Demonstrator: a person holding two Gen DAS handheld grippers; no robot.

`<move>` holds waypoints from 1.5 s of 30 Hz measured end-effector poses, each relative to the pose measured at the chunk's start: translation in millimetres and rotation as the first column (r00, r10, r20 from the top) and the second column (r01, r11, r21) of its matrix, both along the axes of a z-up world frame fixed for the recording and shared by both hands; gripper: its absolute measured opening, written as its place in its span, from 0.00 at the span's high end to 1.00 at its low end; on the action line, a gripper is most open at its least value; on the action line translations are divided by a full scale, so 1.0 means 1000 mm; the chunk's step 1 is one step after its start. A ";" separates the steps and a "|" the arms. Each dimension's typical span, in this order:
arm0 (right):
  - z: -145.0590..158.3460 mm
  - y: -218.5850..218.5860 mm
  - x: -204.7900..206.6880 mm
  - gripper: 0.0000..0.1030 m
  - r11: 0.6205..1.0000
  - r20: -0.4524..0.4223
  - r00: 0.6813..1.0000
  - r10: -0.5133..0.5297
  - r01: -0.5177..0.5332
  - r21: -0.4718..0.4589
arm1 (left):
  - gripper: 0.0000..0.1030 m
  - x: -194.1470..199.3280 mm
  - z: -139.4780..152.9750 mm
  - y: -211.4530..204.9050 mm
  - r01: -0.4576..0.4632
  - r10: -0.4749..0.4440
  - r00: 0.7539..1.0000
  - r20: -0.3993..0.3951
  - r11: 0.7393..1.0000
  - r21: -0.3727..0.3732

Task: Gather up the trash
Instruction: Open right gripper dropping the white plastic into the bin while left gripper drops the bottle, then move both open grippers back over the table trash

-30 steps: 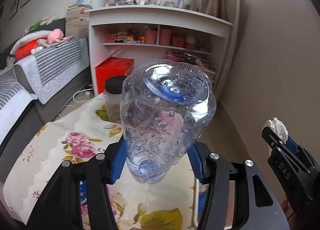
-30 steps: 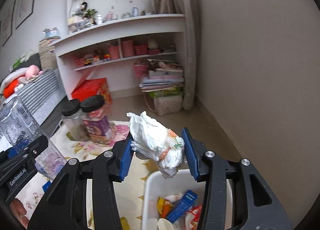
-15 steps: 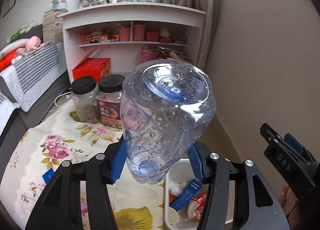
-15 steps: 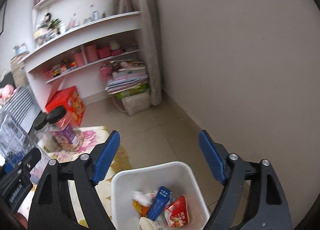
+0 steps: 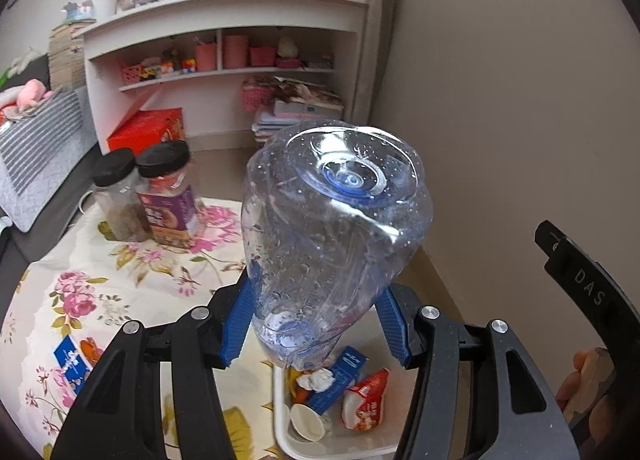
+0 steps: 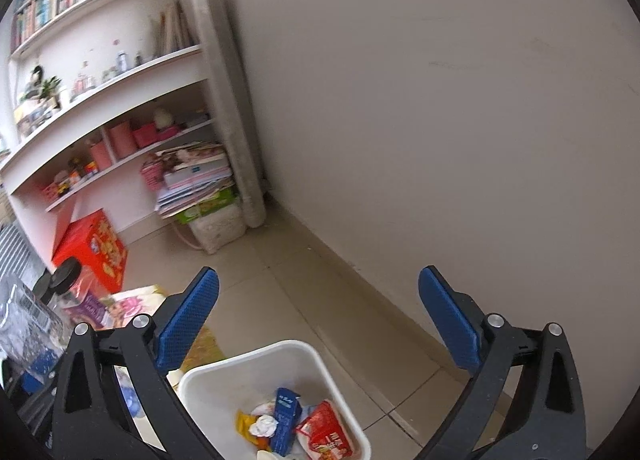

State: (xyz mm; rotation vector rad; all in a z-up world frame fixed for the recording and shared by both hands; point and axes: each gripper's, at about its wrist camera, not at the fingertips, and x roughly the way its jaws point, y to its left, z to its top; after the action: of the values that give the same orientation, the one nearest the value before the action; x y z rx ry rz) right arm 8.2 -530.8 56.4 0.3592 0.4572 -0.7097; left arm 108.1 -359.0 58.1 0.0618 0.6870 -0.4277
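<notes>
Left wrist view: left gripper (image 5: 314, 324) is closed on a clear plastic bottle (image 5: 332, 236), its 2 blue pads pressed against the narrow lower body, base pointing away from the camera and neck end down toward it.
Why held that way: the bottle hangs neck-down just above the near corner of the white trash bin (image 5: 280, 416), so by my reading it is lined up to drop straight in once the pads part.
Bin contents: below and ahead of the left pads lie a blue carton (image 5: 338, 378), a red snack wrapper (image 5: 366, 400), a crumpled tissue (image 5: 316, 380) and a paper cup (image 5: 306, 422).
Right wrist view: right gripper (image 6: 318, 320) stands wide open with nothing between its pads; the bin (image 6: 280, 352) sits directly below and between them.
Why open: an empty spread pair over the bin suggests its share of the drop is finished.
Left of the tongs: 2 black-lidded jars (image 5: 166, 191) stand on the floral tablecloth (image 5: 120, 284); these look like stored food, not trash.
Still on the cloth: a small blue packet (image 5: 74, 360) lies beside the left gripper's left finger, probably another piece to collect.
Risk: the bottle is wet inside and bulky, so it may tip off the rim instead of settling in.
</notes>
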 end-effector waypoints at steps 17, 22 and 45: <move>0.002 0.005 0.006 0.07 0.999 -0.032 0.999 -0.005 0.004 -0.032 | 0.36 0.006 -0.013 0.000 -0.032 0.034 0.998 -0.047 0.999 0.043; 0.002 0.019 0.022 0.07 0.998 -0.057 0.998 0.036 -0.039 -0.047 | 0.21 0.014 -0.019 0.022 -0.081 0.083 0.995 -0.058 0.996 0.044; -0.038 0.170 0.120 0.07 0.861 -0.315 0.831 0.459 -0.504 -0.073 | 0.16 0.073 -0.127 0.220 -0.521 0.596 0.762 -0.253 0.797 0.305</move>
State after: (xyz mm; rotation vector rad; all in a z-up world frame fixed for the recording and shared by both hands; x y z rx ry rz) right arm 128.4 -360.9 18.8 -0.0181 0.7348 -0.2926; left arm 180.9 -139.0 -69.1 -0.0157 1.0501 0.2361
